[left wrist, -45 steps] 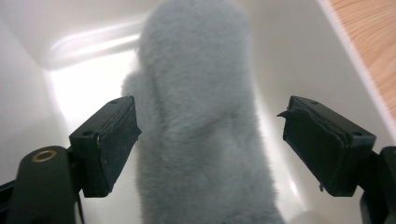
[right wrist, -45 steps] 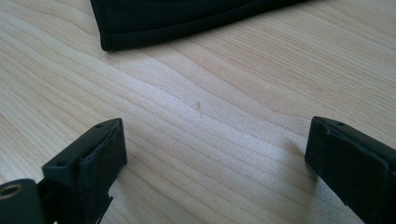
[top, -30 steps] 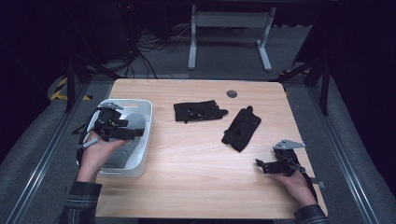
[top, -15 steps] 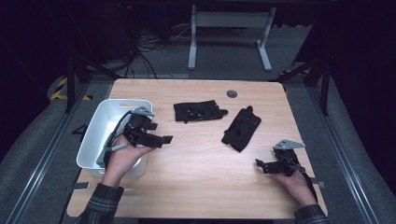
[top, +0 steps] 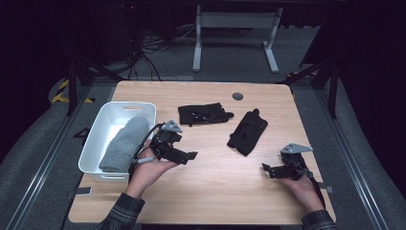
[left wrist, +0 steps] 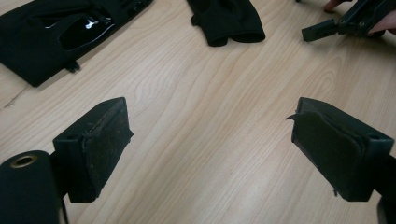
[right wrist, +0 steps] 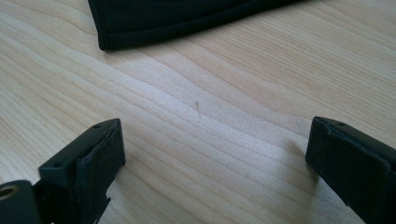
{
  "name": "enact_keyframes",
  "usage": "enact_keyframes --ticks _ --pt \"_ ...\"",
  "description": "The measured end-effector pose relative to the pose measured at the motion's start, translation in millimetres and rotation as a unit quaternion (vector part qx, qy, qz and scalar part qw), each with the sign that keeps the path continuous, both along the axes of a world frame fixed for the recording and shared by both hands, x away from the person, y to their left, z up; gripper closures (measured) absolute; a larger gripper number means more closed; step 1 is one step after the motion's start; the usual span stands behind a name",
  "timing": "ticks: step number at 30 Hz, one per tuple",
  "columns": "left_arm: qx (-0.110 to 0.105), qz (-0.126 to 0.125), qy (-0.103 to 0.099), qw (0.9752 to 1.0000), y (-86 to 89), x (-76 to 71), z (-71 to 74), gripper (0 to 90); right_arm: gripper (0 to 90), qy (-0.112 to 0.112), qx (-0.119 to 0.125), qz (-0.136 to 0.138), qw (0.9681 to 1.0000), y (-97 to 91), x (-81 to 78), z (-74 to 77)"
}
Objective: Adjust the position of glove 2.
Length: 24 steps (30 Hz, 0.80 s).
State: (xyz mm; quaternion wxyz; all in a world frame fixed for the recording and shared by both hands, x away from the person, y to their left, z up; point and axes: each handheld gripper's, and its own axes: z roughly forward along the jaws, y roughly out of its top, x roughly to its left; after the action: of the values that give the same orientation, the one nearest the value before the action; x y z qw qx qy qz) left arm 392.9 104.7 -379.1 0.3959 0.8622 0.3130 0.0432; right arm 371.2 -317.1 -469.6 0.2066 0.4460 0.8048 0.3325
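Observation:
My left gripper (top: 190, 156) hangs just right of the white bin (top: 95, 143), pointing right over bare wood. It is open, its jaws have just been opening a little further, and nothing lies between them (left wrist: 210, 154). A grey mitten (top: 123, 143) lies inside the bin. Two black gloves rest on the table: one flat at the centre back (top: 203, 114) (left wrist: 56, 32), the other slanted to its right (top: 248, 129) (left wrist: 229, 18). My right gripper (top: 266, 170) (right wrist: 215, 168) sits low at the right front, open and holding nothing, with the cuff of a black glove (right wrist: 187, 16) ahead of it.
A round grey grommet (top: 237, 96) is set in the wooden table (top: 215, 191) near its far edge. The bin stands at the table's left edge. Dark floor, cables and a desk frame (top: 234, 38) lie beyond the table.
My left gripper has come out from over the bin and moved right and slightly down over the table. The grey mitten now lies uncovered in the bin. The right gripper has stayed still.

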Motion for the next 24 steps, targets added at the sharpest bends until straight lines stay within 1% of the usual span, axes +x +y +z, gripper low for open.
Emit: enact_keyframes --ticks 3,4,5,6,7,8,9,10,11,12,14,15,16,17,20,21,22,23,24 --pt "0.009 -0.007 -0.001 0.9999 -6.6 -2.2 -8.3 11.0 4.8 0.0 -0.001 0.0 1.0 0.0 0.0 0.0" --pt "0.014 -0.01 -0.003 0.9998 -10.3 -3.4 -14.3 10.5 4.8 0.0 -0.001 0.0 1.0 -0.1 0.0 0.0" --pt "0.014 -0.01 -0.003 0.9998 -10.3 -3.4 -14.3 10.5 4.8 0.0 -0.001 0.0 1.0 -0.1 0.0 0.0" --pt "0.019 -0.011 -0.007 0.9997 -13.2 -5.0 -19.9 10.5 4.8 0.0 -0.001 0.0 1.0 0.0 0.0 0.0" --pt "0.018 -0.014 -0.007 0.9997 -15.3 -5.7 -25.7 10.5 4.9 -0.001 -0.001 0.0 1.0 -0.2 -0.2 0.0" --pt "0.018 -0.014 -0.007 0.9997 -15.3 -5.7 -25.7 10.5 5.1 -0.001 0.0 0.0 1.0 -0.1 -0.3 0.0" --pt "0.019 -0.015 -0.006 0.9997 -16.8 -6.5 -30.8 10.5 5.1 -0.001 0.0 0.0 1.0 -0.1 -0.3 0.0" --pt "0.021 -0.014 -0.007 0.9997 -18.0 -7.2 -34.7 10.5 8.0 0.0 0.003 0.003 1.0 -0.4 -1.0 0.3" --pt "0.035 -0.014 -0.014 0.9992 -20.4 -8.2 -42.6 10.5 11.7 0.0 0.003 0.005 1.0 -0.4 -1.6 1.2" --pt "0.035 -0.014 -0.014 0.9992 -20.4 -8.2 -42.6 10.5 11.7 0.0 0.003 0.005 1.0 -0.4 -1.6 1.2" --pt "0.048 -0.011 -0.022 0.9985 -22.4 -9.2 -50.5 10.5 21.2 0.002 -0.002 0.014 0.9999 -1.2 -1.9 4.5" --pt "0.048 -0.011 -0.018 0.9986 -22.8 -9.2 -58.3 10.5 25.5 0.002 -0.004 0.013 0.9999 -1.1 -2.0 5.8" --pt "0.048 -0.011 -0.018 0.9986 -22.8 -9.2 -58.3 10.5 30.0 -0.002 -0.009 0.012 0.9999 -1.0 -2.5 7.4" --pt "0.048 -0.012 -0.015 0.9987 -23.4 -9.3 -62.5 10.5 30.0 -0.002 -0.009 0.012 0.9999 -1.0 -2.5 7.4" --pt "0.076 -0.012 -0.022 0.9968 -25.2 -9.1 -73.0 10.5 46.5 -0.014 0.004 0.017 0.9998 -1.2 -1.7 13.9" --pt "0.074 -0.008 -0.022 0.997 -24.8 -8.9 -76.6 10.5 57.7 -0.023 0.012 0.021 0.9995 -0.1 -0.5 18.9" --pt "0.069 -0.006 -0.021 0.9974 -24.4 -9.1 -78.2 10.5 62.3 -0.024 0.017 0.024 0.9993 1.1 0.9 21.4" --pt "0.069 -0.006 -0.021 0.9974 -24.4 -9.1 -78.2 10.5 62.3 -0.024 0.017 0.024 0.9993 1.1 0.9 21.4" --pt "0.074 -0.009 -0.021 0.997 -24.3 -9.1 -78.7 10.5 67.5 -0.026 0.017 0.028 0.9991 2.4 2.3 24.1"
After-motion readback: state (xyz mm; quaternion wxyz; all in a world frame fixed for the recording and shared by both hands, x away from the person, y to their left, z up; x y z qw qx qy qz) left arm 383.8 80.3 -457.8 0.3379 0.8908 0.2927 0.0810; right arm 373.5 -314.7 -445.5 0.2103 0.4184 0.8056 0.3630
